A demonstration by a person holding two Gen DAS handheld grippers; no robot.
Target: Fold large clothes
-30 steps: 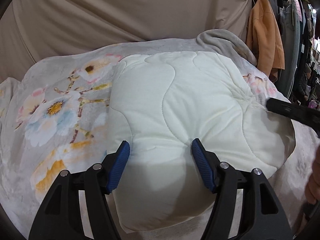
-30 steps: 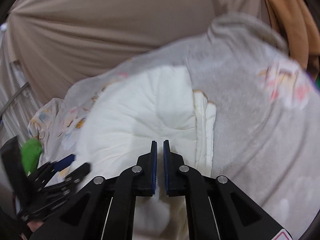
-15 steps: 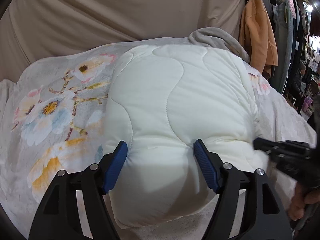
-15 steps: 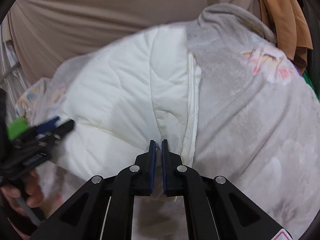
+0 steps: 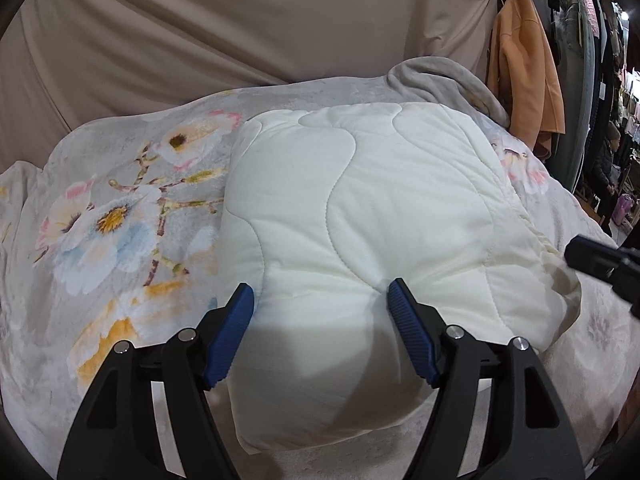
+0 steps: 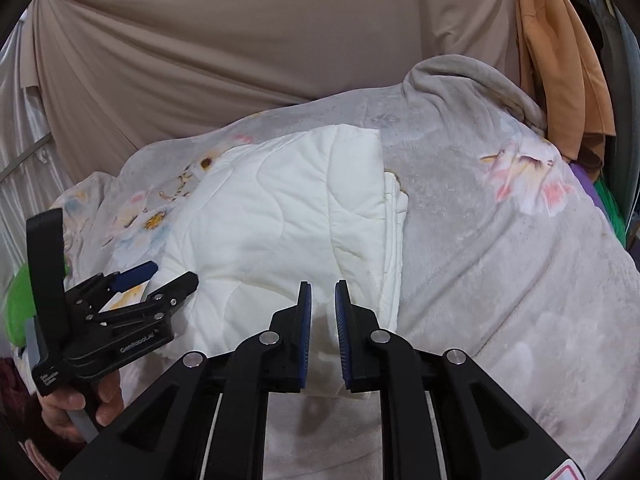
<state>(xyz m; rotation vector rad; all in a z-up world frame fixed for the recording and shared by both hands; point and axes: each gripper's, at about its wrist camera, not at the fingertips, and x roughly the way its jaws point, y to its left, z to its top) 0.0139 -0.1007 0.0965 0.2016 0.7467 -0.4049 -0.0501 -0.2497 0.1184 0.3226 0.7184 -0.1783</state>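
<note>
A folded white quilted garment (image 5: pixel 360 216) lies on a grey floral blanket (image 5: pixel 120 216) that covers the work surface; a beige draped cloth (image 5: pixel 240 32) forms the backdrop. The garment's stitching runs in wavy lines across its padded top, and its layered edges (image 6: pixel 394 216) face the right side of the right wrist view, stacked one above another.

Left gripper (image 5: pixel 320 312) — jaws spread wide, straddling the near rounded end of the garment. The right blue pad presses a dimple into the padding, while the left pad stands at the garment's left edge; whether that pad touches the fabric cannot be told. In the right wrist view the same gripper (image 6: pixel 160 280) appears at lower left, carried by a hand (image 6: pixel 76 404) on its handle, its fingers reaching onto the garment's near left corner.

Right gripper (image 6: pixel 320 312) — jaws opening, a narrow gap between the blue pads, with nothing pinched between them; the garment's near edge lies just beyond and below the tips. Its black tip (image 5: pixel 600 260) enters the left wrist view from the right, just beside the garment's right edge.

Background: an orange garment (image 5: pixel 524 76) hangs at upper right beside a rack of dark clothes (image 5: pixel 600 40), and a rumpled grey fold of the blanket (image 6: pixel 460 80) rises behind the white garment.
</note>
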